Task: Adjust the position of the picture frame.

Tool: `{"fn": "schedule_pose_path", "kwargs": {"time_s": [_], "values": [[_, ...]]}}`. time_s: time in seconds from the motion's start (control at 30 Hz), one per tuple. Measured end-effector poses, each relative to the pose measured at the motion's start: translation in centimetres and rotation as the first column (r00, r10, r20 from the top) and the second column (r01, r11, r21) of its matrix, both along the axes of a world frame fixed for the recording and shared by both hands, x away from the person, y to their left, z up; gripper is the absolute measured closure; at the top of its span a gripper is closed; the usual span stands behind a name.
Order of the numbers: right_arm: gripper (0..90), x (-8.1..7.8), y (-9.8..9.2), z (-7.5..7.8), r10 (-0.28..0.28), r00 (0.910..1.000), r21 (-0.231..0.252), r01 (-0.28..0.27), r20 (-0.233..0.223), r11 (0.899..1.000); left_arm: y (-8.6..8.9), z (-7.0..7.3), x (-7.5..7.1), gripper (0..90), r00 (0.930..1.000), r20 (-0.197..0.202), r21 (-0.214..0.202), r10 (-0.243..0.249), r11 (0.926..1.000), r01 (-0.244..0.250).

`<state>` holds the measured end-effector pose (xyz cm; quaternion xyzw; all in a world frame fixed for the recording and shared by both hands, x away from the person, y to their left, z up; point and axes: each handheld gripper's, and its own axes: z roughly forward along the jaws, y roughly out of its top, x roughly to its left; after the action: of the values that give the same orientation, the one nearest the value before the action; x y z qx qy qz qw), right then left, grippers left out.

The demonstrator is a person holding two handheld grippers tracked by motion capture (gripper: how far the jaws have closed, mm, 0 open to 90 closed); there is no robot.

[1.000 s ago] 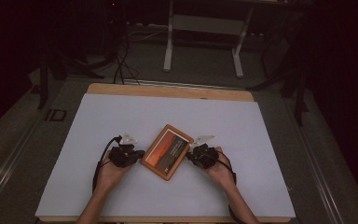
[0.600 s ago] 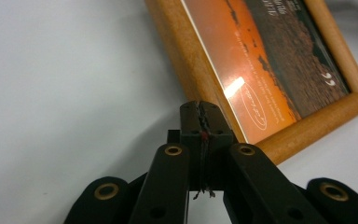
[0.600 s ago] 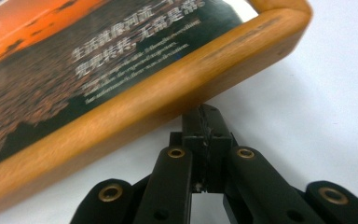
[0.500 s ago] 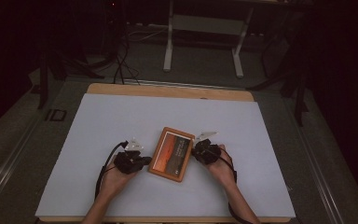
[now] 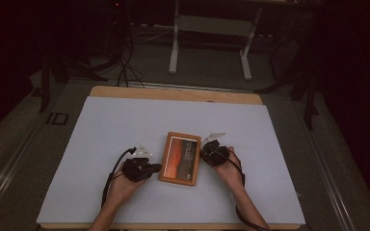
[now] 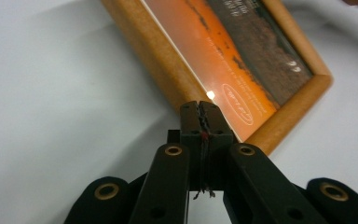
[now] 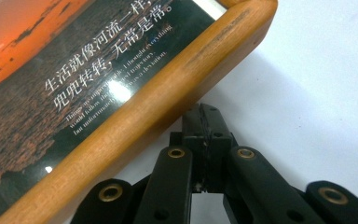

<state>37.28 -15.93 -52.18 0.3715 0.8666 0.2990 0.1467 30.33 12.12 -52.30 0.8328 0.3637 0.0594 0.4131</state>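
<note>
The frame point(image 5: 180, 158) has turned from a slant to nearly square with the table point(image 5: 101, 125) edge, and now lies flat between the two grippers. The left gripper point(image 5: 155, 167), clenched on nothing, has slid toward the person and meets the frame's near-left corner; the right gripper point(image 5: 203, 153), also clenched empty, presses the opposite long edge. Judged from this, the closed tips are nudging the frame straight, and alignment looks nearly complete.

Picture frame point(image 6: 279, 119): varnished wood, smooth; glossy glazed print inside. Table cover point(image 5: 125, 125): matt white. Left gripper point(image 6: 199, 108), right gripper point(image 7: 202, 112): matt black plastic.
</note>
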Motion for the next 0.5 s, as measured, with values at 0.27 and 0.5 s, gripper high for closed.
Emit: {"fn": "schedule_pose_path", "kwargs": {"time_s": [0.27, 0.5], "values": [[90.0, 0.49, -0.12, -0.02, -0.003, 1.0, 0.004, 0.003, 0.004, 1.0, -0.48, 0.12, -0.22, 89.2, 0.9998, 0.004, -0.008, -0.021, 0.9997, 0.021], [90.0, 0.58, -0.22, -0.09, 0.001, 1.0, 0.007, -0.001, 0.007, 1.0, -0.54, 0.11, -0.25, 89.0, 0.9997, 0.008, -0.007, -0.023, 0.9997, 0.023]]}}
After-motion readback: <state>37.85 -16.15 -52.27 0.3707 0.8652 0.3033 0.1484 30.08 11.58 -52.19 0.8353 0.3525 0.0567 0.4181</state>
